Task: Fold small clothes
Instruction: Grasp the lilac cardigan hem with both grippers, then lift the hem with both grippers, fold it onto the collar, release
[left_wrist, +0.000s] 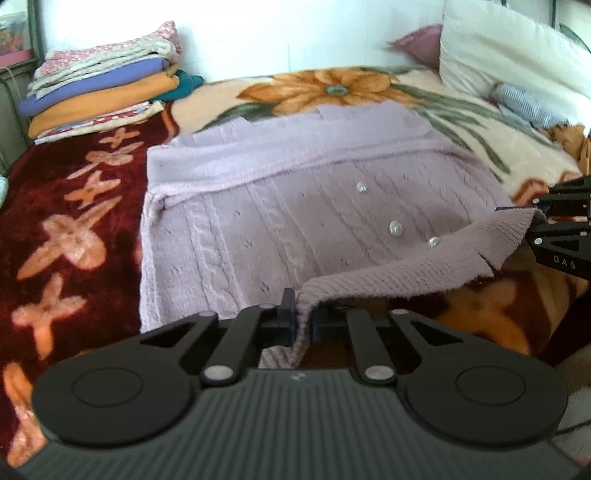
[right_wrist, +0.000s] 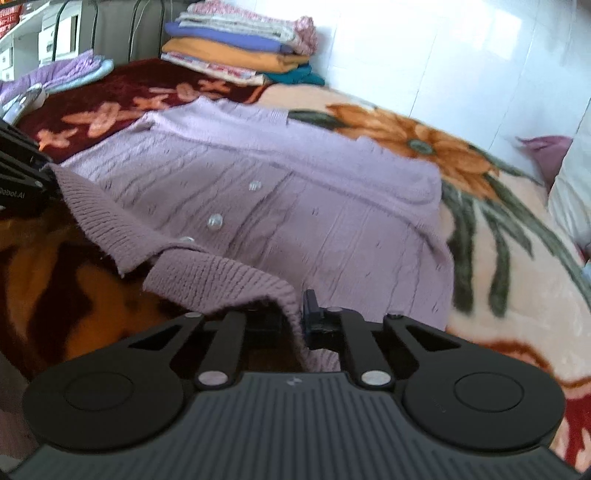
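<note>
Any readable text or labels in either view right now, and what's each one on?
"DAS": white letters on the right gripper, seen in the left wrist view.
"Robot.AI", its start cut off by the frame edge: on the left gripper, seen in the right wrist view.
Boxes at top left: print too blurred to read.

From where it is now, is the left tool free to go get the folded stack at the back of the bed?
Probably not yet: the left tool is shut on the cardigan hem. Otherwise nothing blocks the way to the folded stack.

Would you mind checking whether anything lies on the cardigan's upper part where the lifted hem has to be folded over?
Nothing visible does. Both tools, left and right, grip the ribbed hem, and the lilac cardigan ahead lies flat with only its own pearl buttons on it.
</note>
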